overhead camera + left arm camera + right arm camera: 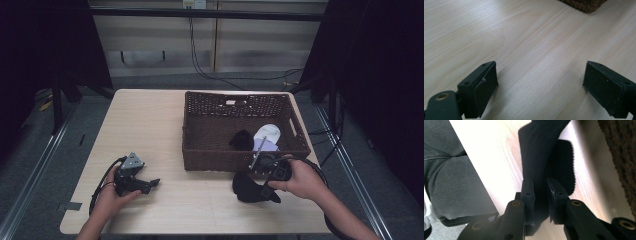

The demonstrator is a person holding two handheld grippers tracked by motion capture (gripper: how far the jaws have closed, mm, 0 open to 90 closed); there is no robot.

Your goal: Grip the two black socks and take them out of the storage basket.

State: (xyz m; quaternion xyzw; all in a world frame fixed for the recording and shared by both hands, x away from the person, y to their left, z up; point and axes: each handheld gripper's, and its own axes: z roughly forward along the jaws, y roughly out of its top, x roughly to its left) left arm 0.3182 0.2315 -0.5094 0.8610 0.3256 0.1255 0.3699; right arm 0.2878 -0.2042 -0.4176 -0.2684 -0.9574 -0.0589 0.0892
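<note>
The black cloth [536, 152] is cut off at the frame top and is clamped by the right gripper [540, 195], while the left gripper [540, 82] is held wide open above the table [524, 37]

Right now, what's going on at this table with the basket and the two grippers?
A person at a wooden table holds a hand-held gripper in each hand. The right hand-held gripper is shut on a black sock lying on the table just in front of the wicker basket. Inside the basket are a white sock and another dark item. The left hand-held gripper is open over bare tabletop, holding nothing.
</note>
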